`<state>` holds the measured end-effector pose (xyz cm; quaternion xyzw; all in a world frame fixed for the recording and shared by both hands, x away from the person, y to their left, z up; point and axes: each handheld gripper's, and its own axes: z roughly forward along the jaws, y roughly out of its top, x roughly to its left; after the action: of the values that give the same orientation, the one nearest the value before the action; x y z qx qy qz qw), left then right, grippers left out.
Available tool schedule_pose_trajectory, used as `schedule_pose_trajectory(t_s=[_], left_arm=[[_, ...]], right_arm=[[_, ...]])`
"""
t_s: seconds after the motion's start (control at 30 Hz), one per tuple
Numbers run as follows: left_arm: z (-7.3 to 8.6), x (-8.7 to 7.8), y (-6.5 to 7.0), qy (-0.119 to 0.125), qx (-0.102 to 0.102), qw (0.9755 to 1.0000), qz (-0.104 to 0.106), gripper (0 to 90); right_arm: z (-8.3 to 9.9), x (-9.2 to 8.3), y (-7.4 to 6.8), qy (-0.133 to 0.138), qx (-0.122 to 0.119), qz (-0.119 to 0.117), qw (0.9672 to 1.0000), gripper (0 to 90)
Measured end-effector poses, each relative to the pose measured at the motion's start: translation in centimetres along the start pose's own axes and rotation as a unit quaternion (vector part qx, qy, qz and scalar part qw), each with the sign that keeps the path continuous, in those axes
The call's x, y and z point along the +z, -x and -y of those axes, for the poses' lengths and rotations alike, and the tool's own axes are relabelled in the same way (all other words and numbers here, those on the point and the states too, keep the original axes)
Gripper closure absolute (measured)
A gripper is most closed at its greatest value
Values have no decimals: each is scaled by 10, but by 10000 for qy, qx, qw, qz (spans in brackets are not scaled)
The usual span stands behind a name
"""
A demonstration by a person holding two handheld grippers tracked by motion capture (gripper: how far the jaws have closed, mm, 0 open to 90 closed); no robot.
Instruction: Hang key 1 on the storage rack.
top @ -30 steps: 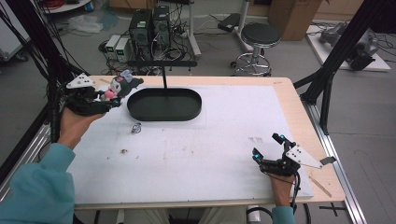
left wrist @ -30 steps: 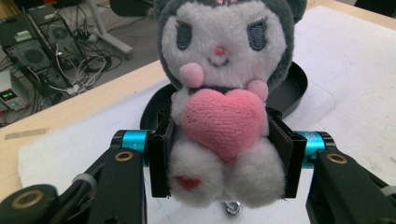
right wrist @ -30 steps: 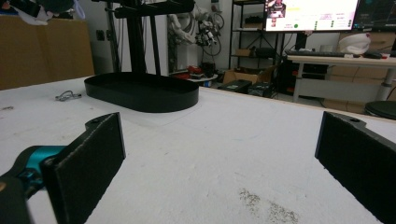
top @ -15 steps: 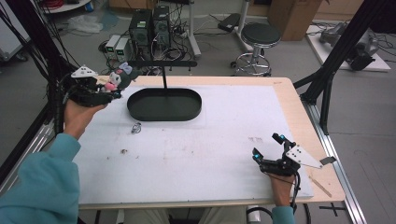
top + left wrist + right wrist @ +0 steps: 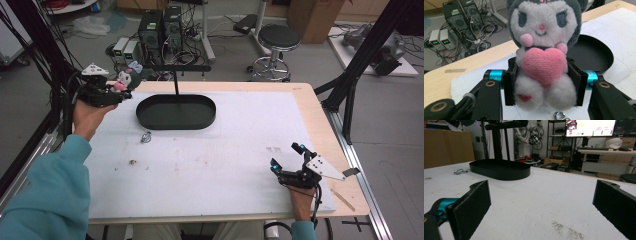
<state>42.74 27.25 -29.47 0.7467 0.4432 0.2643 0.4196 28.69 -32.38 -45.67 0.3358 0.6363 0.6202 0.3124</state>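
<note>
At far left, lifted off the table, the plush toy sits clamped at its body between the left gripper jaws — presumably bound for the black tray just right. Right gripper rests near right, jaws wide open, holding nothing.

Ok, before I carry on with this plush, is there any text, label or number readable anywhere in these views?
None can be read.
Monitor behind the table: coloured panels with text, too small and blurred.
Two small grey boxes on the floor: lit green displays, digits too blurred.
Tape strip on the table edge: faint print, illegible.
Plush toy in the left gripper: stitched face, pink heart, small red heart, no lettering.
</note>
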Motion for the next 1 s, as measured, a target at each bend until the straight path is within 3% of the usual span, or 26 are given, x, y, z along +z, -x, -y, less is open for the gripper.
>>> schedule_pose_trajectory(t_s=[0.5,0.77,1.0], left_arm=[[-13,9,-1,46,-91,9999,-105,517],[-11,15,-6,96,-235,9994,-220,517],[-6,19,-10,-12,-296,9992,-260,516]], right_arm=[[0,0,0,0,8,-3,10000,8],[0,0,0,3,4,-3,10000,7],[0,0,0,-2,-1,-2,10000,7]])
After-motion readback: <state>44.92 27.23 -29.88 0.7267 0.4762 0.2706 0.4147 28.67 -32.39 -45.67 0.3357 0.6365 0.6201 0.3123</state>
